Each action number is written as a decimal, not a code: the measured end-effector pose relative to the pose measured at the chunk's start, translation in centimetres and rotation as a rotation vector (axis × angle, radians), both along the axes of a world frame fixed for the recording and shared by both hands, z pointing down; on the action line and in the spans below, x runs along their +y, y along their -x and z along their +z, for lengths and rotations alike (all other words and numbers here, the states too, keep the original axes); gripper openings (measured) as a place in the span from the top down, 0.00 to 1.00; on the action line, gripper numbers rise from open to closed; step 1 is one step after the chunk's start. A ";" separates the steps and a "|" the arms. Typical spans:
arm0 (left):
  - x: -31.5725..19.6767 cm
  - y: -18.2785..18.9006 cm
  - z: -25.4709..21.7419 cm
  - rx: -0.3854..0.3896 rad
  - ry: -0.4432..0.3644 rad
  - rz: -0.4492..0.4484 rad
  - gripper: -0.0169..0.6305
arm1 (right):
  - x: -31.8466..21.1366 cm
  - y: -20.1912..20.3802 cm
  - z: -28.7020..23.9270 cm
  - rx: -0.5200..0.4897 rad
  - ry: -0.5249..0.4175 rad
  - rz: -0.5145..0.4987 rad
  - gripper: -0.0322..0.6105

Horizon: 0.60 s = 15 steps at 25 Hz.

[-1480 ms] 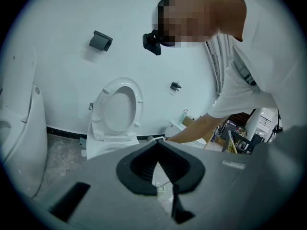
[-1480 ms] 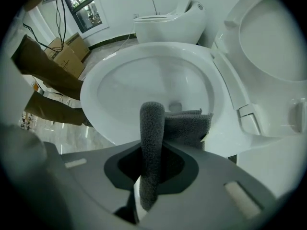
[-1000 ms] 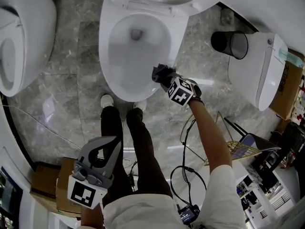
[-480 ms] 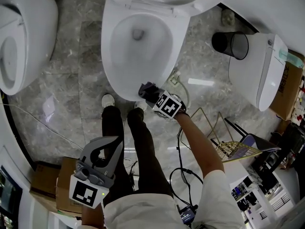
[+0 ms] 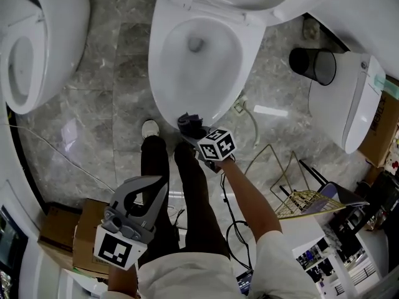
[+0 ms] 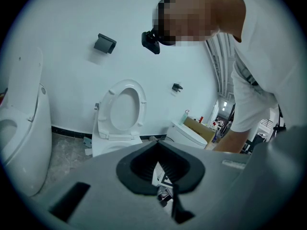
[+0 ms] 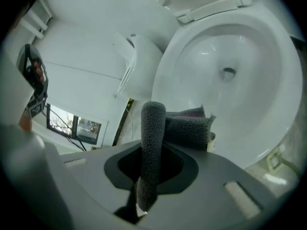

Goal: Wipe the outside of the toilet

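Observation:
The white toilet (image 5: 196,61) stands with seat and lid raised, its bowl open below me. My right gripper (image 5: 194,131) is shut on a dark grey cloth (image 5: 188,124) and presses it against the outside of the bowl's front edge, just above the person's shoes. In the right gripper view the cloth (image 7: 184,126) sticks out past the jaws under the bowl rim (image 7: 268,104). My left gripper (image 5: 147,190) hangs low by the person's left hip, shut and holding nothing. Its own view looks past the left gripper (image 6: 160,176) toward the toilet (image 6: 120,111).
A second toilet (image 5: 37,36) stands at the left and a third (image 5: 349,104) at the right. A black bin (image 5: 313,65) sits between the right and middle ones. Cardboard boxes (image 5: 68,229) lie lower left. A wire rack (image 5: 299,195) and cables (image 5: 234,223) lie lower right.
My right gripper has slid the cloth from the right side of the bowl round to its front, moving left and toward the person's feet. The left gripper has stayed put.

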State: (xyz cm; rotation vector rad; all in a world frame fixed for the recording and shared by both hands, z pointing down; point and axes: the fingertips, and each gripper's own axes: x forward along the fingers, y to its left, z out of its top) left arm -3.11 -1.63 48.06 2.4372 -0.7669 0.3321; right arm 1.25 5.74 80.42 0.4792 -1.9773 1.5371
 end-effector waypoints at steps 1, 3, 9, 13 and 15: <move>0.0 0.1 0.0 0.001 0.001 -0.002 0.98 | -0.4 0.4 -0.1 -0.015 0.015 0.047 0.87; 0.0 0.4 0.0 0.001 0.003 -0.007 0.98 | -1.0 1.2 -0.2 -0.044 0.040 0.128 0.87; -0.1 1.2 0.2 0.000 0.008 -0.011 0.98 | -3.6 3.4 -0.3 -0.107 0.092 0.336 0.87; -0.2 2.0 0.3 0.000 0.011 -0.024 0.98 | -5.8 4.6 -0.5 -0.155 0.125 0.477 0.87; -0.3 2.3 0.4 0.001 0.011 -0.028 0.98 | -6.8 5.1 -0.5 -0.173 0.132 0.533 0.87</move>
